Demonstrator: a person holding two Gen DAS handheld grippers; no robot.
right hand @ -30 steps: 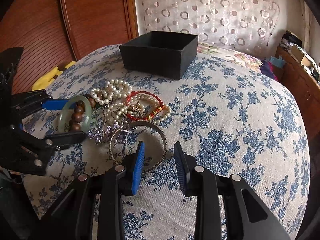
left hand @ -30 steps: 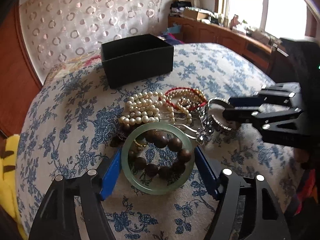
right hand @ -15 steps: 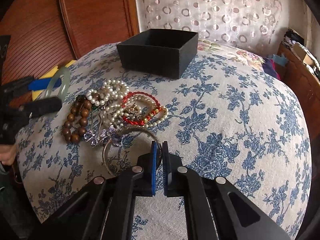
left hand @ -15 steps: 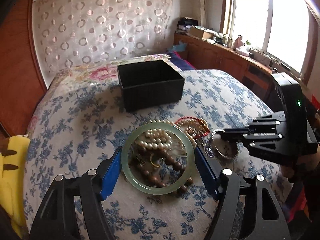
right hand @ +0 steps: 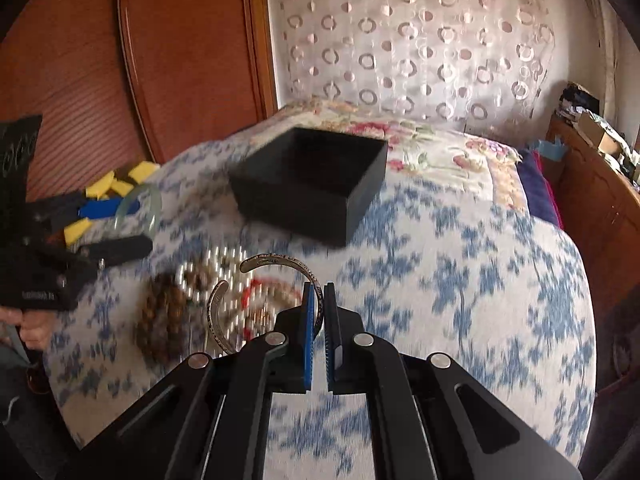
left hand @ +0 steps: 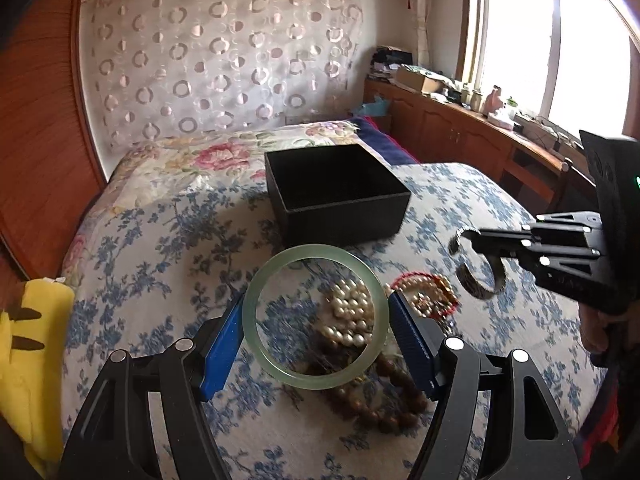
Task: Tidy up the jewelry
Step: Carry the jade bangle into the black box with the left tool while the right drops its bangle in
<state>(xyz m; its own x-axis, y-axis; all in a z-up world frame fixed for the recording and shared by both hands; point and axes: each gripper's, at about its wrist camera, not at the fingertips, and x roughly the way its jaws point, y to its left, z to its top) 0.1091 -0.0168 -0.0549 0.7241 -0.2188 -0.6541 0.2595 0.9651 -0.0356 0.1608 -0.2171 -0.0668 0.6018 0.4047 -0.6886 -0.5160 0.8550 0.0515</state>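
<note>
My left gripper point(left hand: 316, 320) is shut on a pale green jade bangle point(left hand: 256, 332) and holds it above the bed. My right gripper point(right hand: 319, 300) is shut on a silver cuff bracelet point(right hand: 276, 262), lifted off the bed; it also shows in the left wrist view point(left hand: 480, 280). An open black box point(left hand: 336, 192) stands on the blue-flowered bedspread point(left hand: 152, 240) beyond both grippers, also in the right wrist view point(right hand: 312, 184). Below lie pearl strands point(left hand: 352, 312), a brown wooden bead bracelet point(left hand: 392, 400) and a red cord bracelet point(left hand: 424, 292).
A yellow plush toy point(left hand: 28, 344) lies at the bed's left edge. A wooden headboard point(left hand: 44, 128) and a patterned curtain point(left hand: 224, 60) stand behind the bed. A wooden cabinet point(left hand: 460, 128) with clutter runs under the window on the right.
Both grippers have risen off the bed toward the box. The left lifted the jade bangle from the pile. The right closed on the silver cuff and lifted it.
</note>
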